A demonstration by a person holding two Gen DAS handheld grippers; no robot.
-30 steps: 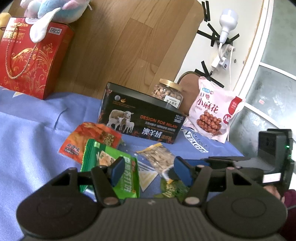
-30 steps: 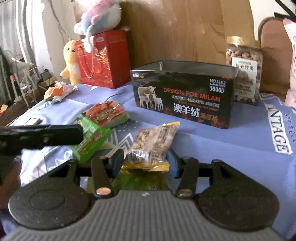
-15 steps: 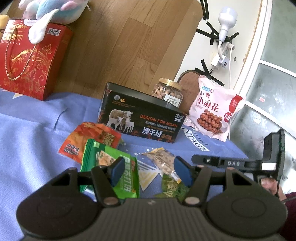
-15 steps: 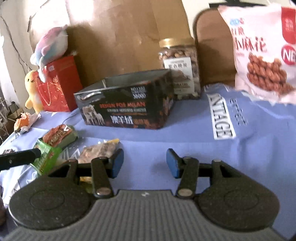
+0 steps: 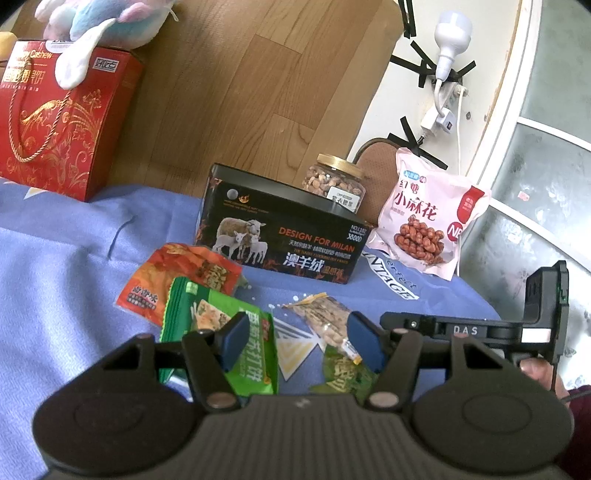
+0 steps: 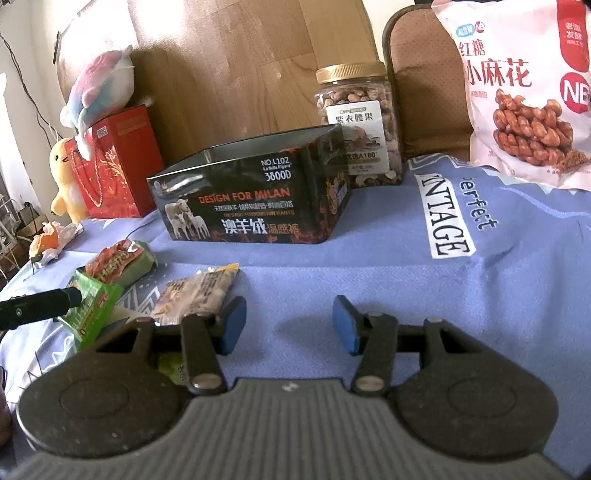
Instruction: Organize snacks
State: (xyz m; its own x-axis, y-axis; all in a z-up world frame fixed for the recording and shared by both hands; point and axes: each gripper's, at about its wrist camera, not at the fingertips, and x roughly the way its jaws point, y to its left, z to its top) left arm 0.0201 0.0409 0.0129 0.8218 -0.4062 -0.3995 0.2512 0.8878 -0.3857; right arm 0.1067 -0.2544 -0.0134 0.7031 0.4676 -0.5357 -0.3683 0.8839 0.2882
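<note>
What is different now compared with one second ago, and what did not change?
The right gripper has let go of the clear nut packet it was clamped on. It swung right, and the packet now lies on the blue cloth to the left of its open, empty jaws. The left gripper stayed open above the green packet. The black tin, jar and pink bag did not move.

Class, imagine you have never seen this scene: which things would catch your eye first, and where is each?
Probably the black tin box with its sheep picture, open-topped in the middle of the blue cloth. Next, the pink snack bag standing at far right, and the red gift bag at far left with a plush toy on top.
</note>
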